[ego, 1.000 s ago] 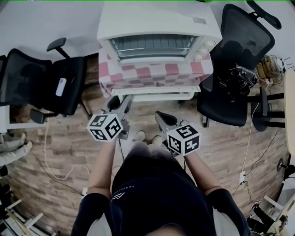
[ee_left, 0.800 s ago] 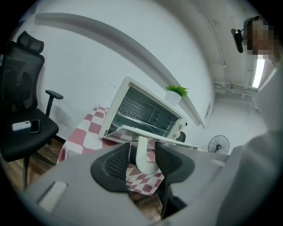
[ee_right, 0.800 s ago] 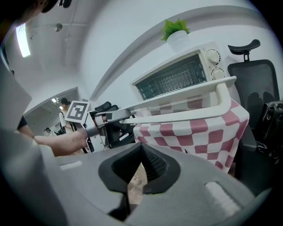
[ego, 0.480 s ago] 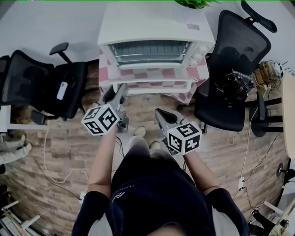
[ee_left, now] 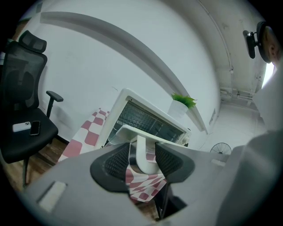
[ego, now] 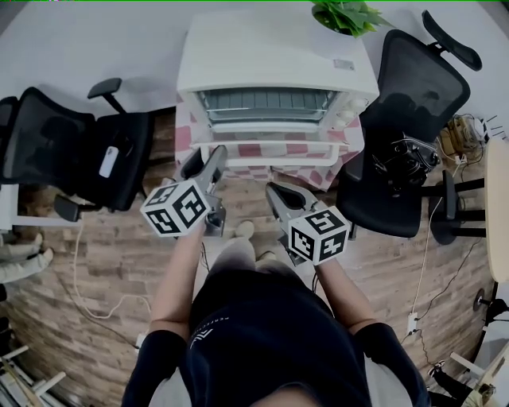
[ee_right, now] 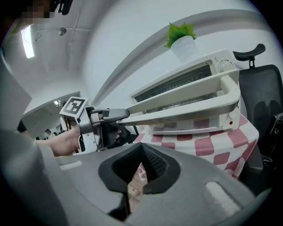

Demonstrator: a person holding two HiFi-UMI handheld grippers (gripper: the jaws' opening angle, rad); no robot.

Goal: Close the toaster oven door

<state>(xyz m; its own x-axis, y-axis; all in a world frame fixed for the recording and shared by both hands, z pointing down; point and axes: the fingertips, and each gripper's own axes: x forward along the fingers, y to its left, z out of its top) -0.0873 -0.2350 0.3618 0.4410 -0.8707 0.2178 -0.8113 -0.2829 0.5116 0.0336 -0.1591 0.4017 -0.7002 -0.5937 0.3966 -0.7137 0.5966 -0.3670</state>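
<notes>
Left claw (ego: 205, 161) is clenched on the door handle (ee_left: 143, 152); the white bar sits between its two pads, at the handle's left end. The door (ego: 270, 149) runs off to the right of that claw, hinged at the toaster oven (ego: 274, 67) just beyond it. A second ago the door lay flat, fully dropped over the checkered cloth (ego: 318, 171). Half a second ago it was partly up. Now it is tilted up higher, nearer the oven front, but not shut: the rack opening shows above it. The left claw has gone up and forward with the handle. Right claw (ego: 278, 199) is pinched together with nothing in it, in about the same spot as before, to the right of the left claw, nearer the person and below the door, not touching it. A plant (ego: 346, 16) beyond the oven now shows at the top of the head view. A black chair (ego: 406, 119) stands right of the right claw.
</notes>
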